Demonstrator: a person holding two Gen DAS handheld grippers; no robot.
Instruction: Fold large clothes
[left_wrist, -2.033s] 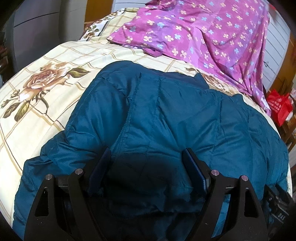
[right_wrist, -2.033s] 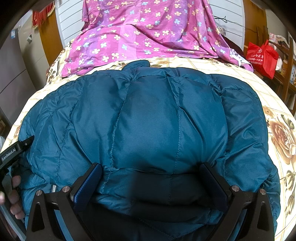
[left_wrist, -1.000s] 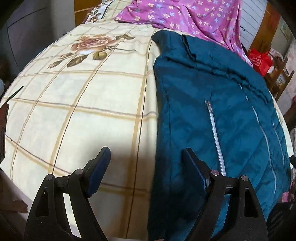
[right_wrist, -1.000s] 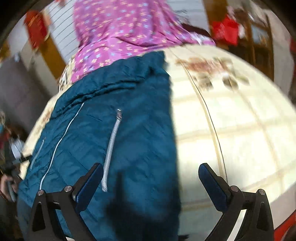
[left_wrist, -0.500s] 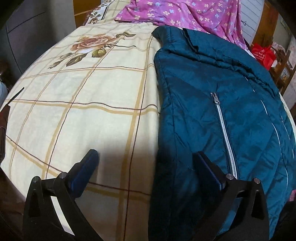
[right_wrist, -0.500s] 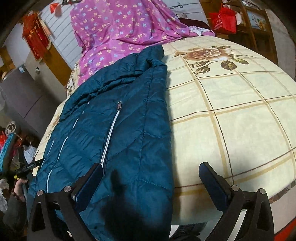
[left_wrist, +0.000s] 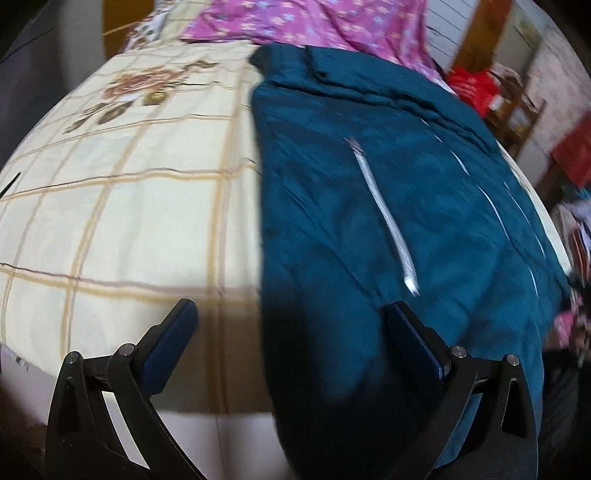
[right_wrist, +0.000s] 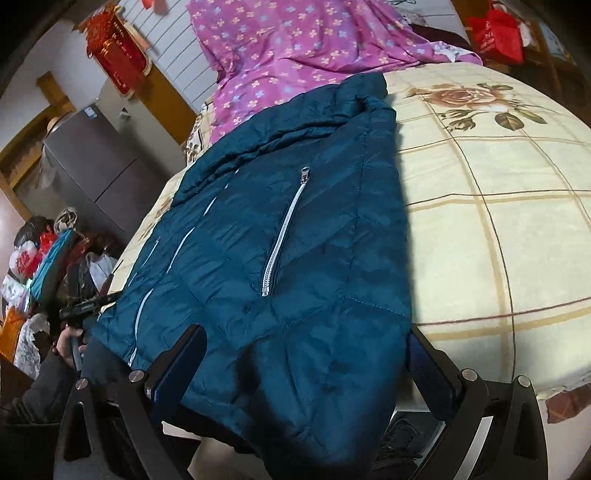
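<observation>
Where it overhangs, jacket (right_wrist: 280, 236) hem unseen.

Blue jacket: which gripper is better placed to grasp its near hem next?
Probably the right gripper: open, it straddles the jacket hem fully. The left gripper, its jaws just opening with nothing pinched, frames half bedsheet.

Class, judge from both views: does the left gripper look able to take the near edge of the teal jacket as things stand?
Probably yes: the left gripper is open, the teal jacket's edge lies between its fingers, and nothing covers it.
</observation>
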